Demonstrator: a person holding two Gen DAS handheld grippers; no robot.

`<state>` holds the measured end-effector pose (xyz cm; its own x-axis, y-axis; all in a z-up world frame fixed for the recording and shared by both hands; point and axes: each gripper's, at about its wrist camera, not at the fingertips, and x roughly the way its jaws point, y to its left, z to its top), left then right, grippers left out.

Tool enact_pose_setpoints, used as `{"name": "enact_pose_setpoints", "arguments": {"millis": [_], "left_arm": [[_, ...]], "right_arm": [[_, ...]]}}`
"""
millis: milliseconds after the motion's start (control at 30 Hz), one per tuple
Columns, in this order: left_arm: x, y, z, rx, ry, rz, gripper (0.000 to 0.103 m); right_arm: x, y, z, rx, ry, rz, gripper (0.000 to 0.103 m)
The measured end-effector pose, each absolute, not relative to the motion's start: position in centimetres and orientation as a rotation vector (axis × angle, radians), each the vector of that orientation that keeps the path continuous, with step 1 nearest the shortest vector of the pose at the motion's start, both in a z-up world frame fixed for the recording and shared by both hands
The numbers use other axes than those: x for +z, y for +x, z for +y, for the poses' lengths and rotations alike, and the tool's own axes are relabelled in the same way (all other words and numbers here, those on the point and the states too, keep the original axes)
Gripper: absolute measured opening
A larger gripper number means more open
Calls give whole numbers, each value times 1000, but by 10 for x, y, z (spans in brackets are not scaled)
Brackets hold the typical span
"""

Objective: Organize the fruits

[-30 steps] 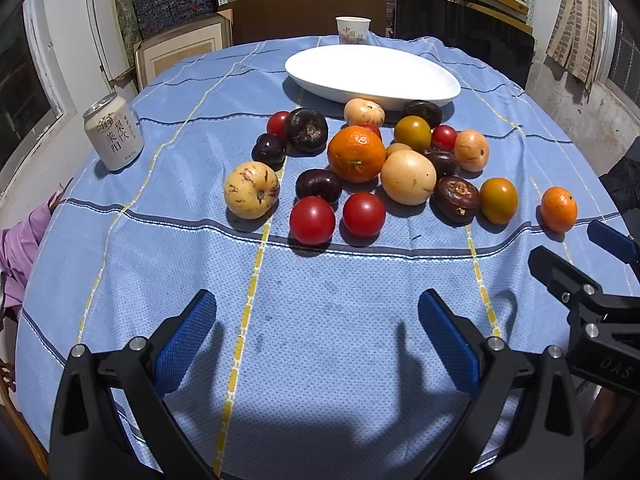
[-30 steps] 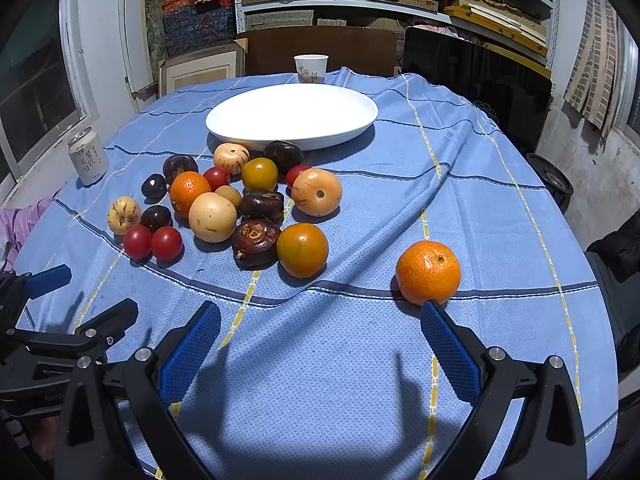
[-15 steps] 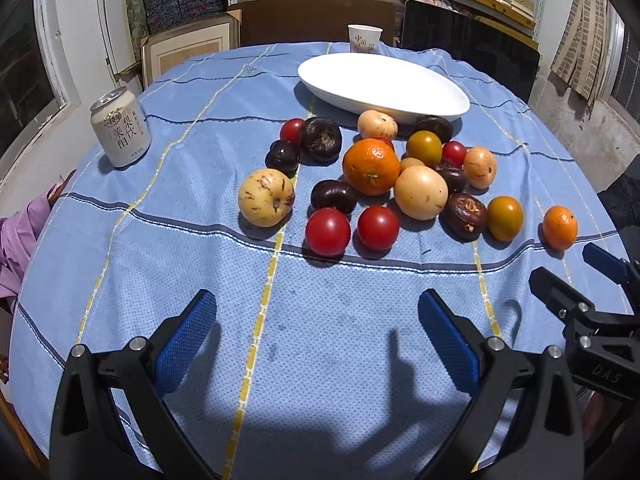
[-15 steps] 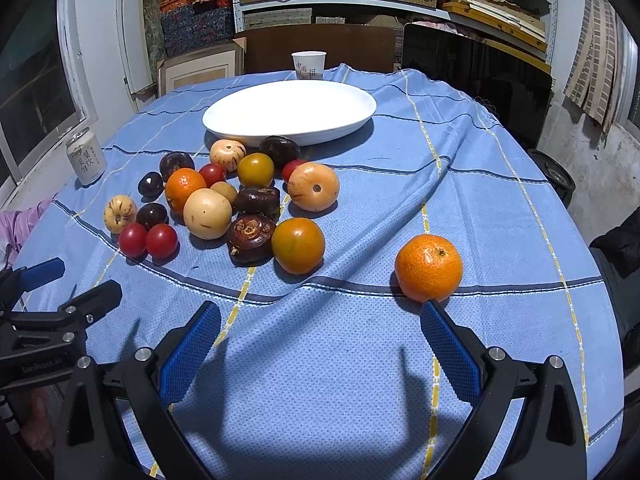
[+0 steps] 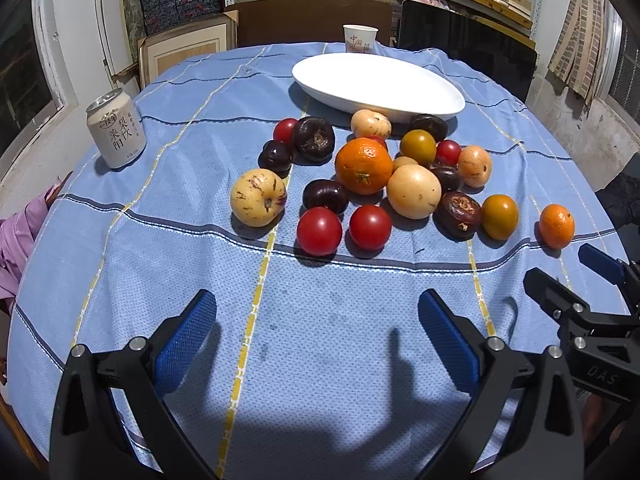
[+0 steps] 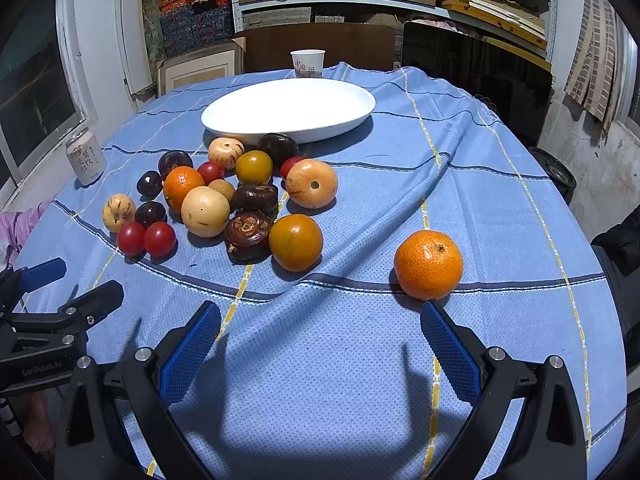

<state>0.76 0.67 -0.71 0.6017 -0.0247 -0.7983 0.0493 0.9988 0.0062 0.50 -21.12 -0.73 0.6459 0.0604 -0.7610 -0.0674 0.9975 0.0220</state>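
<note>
lying loose, glossy mixed fruits [image 5: 362,166] crowd beside white plate [image 5: 440,94]; both grippers [image 5: 318,328] [image 6: 320,330] gape wide, empty

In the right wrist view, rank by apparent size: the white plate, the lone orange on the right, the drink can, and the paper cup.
1. white plate
2. lone orange, though it sits nearest the camera, which enlarges it
3. and 4. drink can and paper cup look too alike to separate; both sit farther away.

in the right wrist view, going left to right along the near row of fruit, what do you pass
Two red tomatoes → dark brown wrinkled fruit → orange-green tomato → lone orange mandarin, set apart to the right, just beyond the right tool.
</note>
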Motion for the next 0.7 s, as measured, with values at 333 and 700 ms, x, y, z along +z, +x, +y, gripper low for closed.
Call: {"name": "enact_pose_setpoints", "arguments": {"millis": [333, 700], "left_arm": [[-8, 8, 9, -38, 13, 933, 99], [-9, 8, 7, -41, 20, 935, 99]], "right_arm": [[-9, 5, -210, 76, -11, 871, 100], [-10, 6, -209, 77, -14, 874, 100]]}}
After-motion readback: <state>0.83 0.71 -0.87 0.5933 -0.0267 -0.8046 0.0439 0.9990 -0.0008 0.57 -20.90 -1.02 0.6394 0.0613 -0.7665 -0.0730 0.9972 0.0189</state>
